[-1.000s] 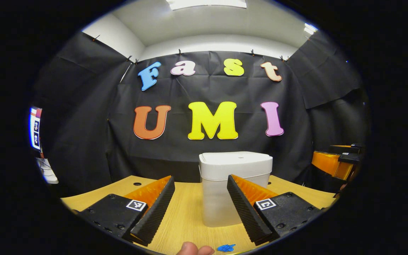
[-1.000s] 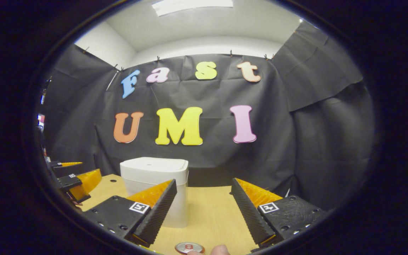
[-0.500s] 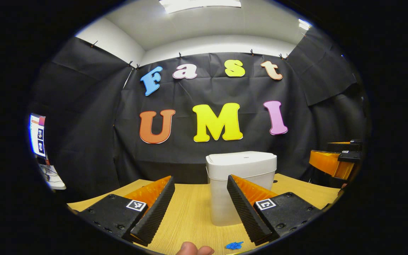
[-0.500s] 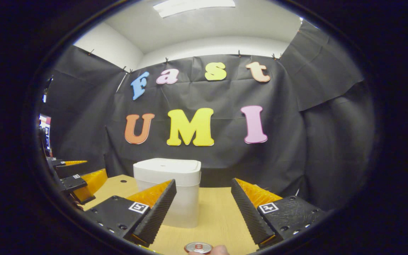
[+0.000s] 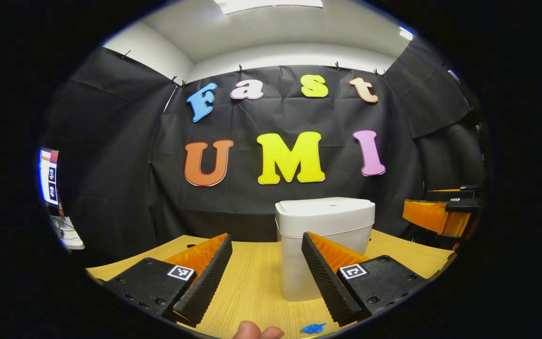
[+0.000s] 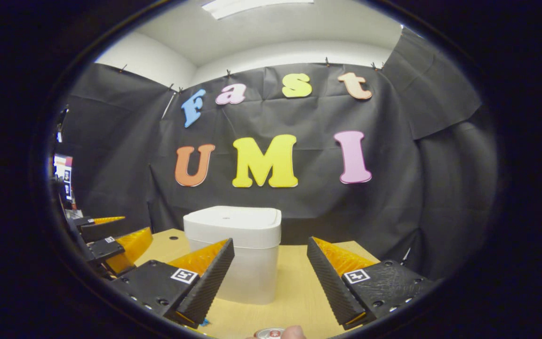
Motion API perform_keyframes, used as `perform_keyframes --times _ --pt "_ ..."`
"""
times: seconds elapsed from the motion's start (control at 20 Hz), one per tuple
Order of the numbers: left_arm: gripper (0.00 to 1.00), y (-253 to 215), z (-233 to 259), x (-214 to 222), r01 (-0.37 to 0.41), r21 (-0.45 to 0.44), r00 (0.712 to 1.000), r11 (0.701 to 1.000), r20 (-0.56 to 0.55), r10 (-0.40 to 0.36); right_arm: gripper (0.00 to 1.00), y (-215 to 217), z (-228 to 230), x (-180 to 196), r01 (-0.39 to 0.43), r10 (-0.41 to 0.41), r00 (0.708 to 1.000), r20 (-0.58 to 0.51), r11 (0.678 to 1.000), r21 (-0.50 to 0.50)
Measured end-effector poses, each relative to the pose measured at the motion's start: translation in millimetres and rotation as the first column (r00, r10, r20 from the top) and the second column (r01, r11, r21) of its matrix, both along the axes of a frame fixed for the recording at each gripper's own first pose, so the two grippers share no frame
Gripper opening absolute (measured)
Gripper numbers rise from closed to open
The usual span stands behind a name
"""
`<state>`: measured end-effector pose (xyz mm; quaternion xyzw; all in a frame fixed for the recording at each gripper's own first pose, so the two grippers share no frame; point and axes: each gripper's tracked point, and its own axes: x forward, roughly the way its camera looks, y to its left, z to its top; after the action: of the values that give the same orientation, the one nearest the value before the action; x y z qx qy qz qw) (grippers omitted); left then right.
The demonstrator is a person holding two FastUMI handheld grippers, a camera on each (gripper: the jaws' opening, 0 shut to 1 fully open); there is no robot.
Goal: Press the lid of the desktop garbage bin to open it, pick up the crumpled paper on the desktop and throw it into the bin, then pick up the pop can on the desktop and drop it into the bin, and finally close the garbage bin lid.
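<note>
I hold the left gripper (image 5: 261, 263) low and level over the desk (image 5: 252, 282), jaws spread wide with nothing between them; the right gripper (image 6: 268, 266) sits the same way, also wide apart and empty. The white garbage bin (image 5: 320, 245) stands far ahead on the desk, lid (image 5: 325, 207) down. The pop can (image 6: 270, 333) is cut off at my near edge behind a fingertip (image 6: 294, 332). The blue crumpled paper (image 5: 313, 328) is barely visible. I can read no label.
</note>
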<state>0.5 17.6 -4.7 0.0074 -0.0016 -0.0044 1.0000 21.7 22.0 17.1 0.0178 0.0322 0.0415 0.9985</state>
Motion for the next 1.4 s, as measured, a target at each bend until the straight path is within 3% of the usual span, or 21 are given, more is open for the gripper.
perform_keyframes --times 0.5,0.55,0.6,0.7,0.8,0.85,0.9,0.95,1.05,1.1,1.15,1.4 --pt "0.96 4 -12 2 0.022 0.007 1.0 1.0 -0.009 -0.022 0.93 50 39 44 -0.122 0.121 0.991 -0.053 0.992 -0.026" --pt "0.96 4 -12 3 0.023 0.005 1.0 1.0 -0.008 -0.023 0.82 56 40 51 -0.136 0.135 0.989 -0.065 0.99 -0.021" --pt "0.96 5 -12 2 0.024 0.004 1.0 1.0 -0.009 -0.023 0.82 62 41 56 -0.156 0.155 0.985 -0.074 0.988 -0.006" --pt "0.96 8 -12 2 0.021 0.006 1.0 1.0 -0.01 -0.021 0.71 70 42 69 -0.173 0.173 0.979 -0.103 0.985 0.011" --pt "0.96 11 -15 3 0.015 0.009 1.0 1.0 -0.017 -0.015 0.53 65 44 84 -0.149 0.151 0.981 -0.123 0.988 0.027" --pt "0.96 13 -16 3 0.011 0.009 1.0 1.0 -0.022 -0.01 0.36 65 40 93 -0.14 0.143 0.98 -0.139 0.99 0.029" --pt "0.96 15 -17 3 0.007 0.007 1.0 1.0 -0.024 -0.006 0.28 64 35 101 -0.127 0.13 0.979 -0.157 0.991 0.029" --pt "0.96 17 -18 3 0.001 0.005 1.0 1.0 -0.026 -0.001 0.1 67 32 108 -0.138 0.141 0.974 -0.176 0.99 0.031" --pt "0.96 20 -16 2 -0.004 0.004 1.0 1.0 -0.027 0.004 0.05 76 13 114 -0.173 0.176 0.957 -0.233 0.984 0.032" --pt "0.96 21 -17 1 -0.006 0.005 1.0 1.0 -0.028 0.006 0.11 83 6 125 -0.195 0.199 0.946 -0.257 0.98 0.042" --pt "0.96 23 -18 0 -0.01 0.006 1.0 1.0 -0.029 0.011 0.0 84 3 127 -0.199 0.202 0.939 -0.277 0.979 0.038" --pt "0.96 29 -21 -2 -0.027 -0.005 0.999 1.0 -0.039 0.027 0.0 86 -15 133 -0.223 0.231 0.914 -0.332 0.973 0.062"
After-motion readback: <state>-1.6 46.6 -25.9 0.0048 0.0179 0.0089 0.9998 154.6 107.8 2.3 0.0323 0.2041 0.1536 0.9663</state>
